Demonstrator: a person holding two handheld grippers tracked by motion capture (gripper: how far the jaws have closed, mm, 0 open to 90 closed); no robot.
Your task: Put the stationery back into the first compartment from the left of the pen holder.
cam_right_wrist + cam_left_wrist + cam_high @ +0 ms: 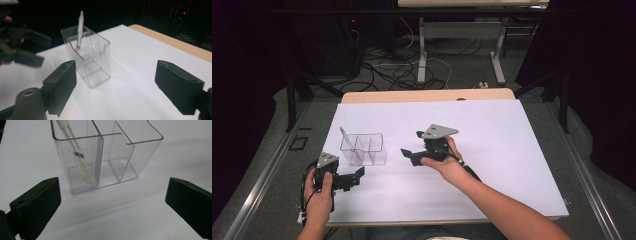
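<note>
The clear three-compartment organizer [363, 148] stands upright on the white sheet covering the bench [492, 150], with a white pen [348, 142] leaning in its leftmost compartment, tip down on the floor of that cell and upper end tilted out past the rim toward the far left. In the left gripper view the organizer [107, 157] sits dead ahead of the jaws, its long side facing them and the pen [77, 155] slanting through the cell at left. The left gripper [343, 179] rests low near the bench's near edge, just short of the organizer, jaws spread wide with nothing between them. The right gripper [418, 150] hangs off the organizer's right end, apart from it, pointing leftward at its narrow end (the pen is in the far cell from this side); its jaws are also released and empty. Judgement: the left gripper is nearer to the pen, while the right hand, forearm angled in from the lower right, looks clear of the work.
</note>
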